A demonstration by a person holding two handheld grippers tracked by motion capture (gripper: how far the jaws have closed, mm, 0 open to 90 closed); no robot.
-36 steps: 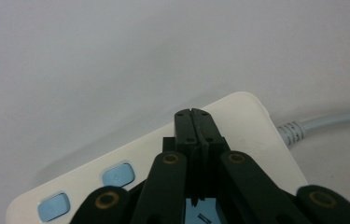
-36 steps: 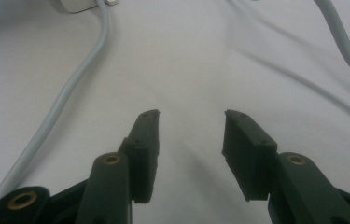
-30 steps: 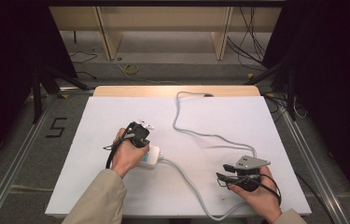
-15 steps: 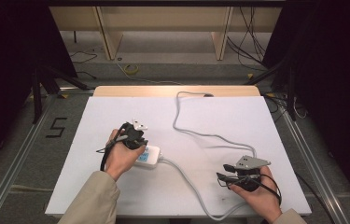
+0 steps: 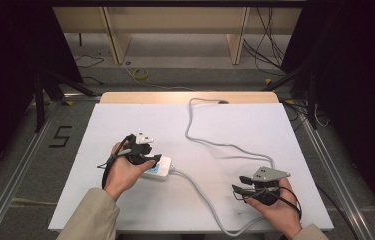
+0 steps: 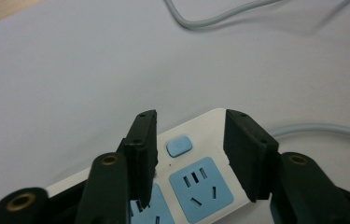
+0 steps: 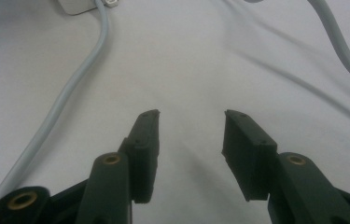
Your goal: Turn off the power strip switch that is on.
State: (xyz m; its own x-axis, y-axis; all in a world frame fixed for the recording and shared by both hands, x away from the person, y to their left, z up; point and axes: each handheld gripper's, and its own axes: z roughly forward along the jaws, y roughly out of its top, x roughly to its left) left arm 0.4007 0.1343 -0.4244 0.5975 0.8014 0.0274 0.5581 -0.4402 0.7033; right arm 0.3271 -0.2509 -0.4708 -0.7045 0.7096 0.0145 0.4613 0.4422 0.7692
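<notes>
A white power strip [image 5: 160, 168] with blue sockets [image 6: 200, 183] and a blue switch [image 6: 179, 145] lies flat on the white table sheet [image 5: 225, 125]. My left gripper [image 5: 147, 154] hovers just over its switch end. Its jaws have just been opening, and my left gripper [image 6: 191, 116] now stands open astride the strip, the pads clear of it. The strip's grey cable [image 5: 210, 145] runs out to the right and loops toward the far edge. My right gripper [image 5: 238, 186] rests low at the near right, and in its own view my right gripper [image 7: 191, 114] is open over bare sheet.
The grey cable [image 7: 70, 88] curves along the near edge past the right hand and loops again farther back [image 6: 219, 16]. A wooden table edge [image 5: 190, 97] borders the sheet at the far side. Dark stands and floor cables surround the table.
The left gripper's jaws went from shut to open over the power strip, and the left hand drew slightly left, uncovering more of the strip. The right hand kept still.
</notes>
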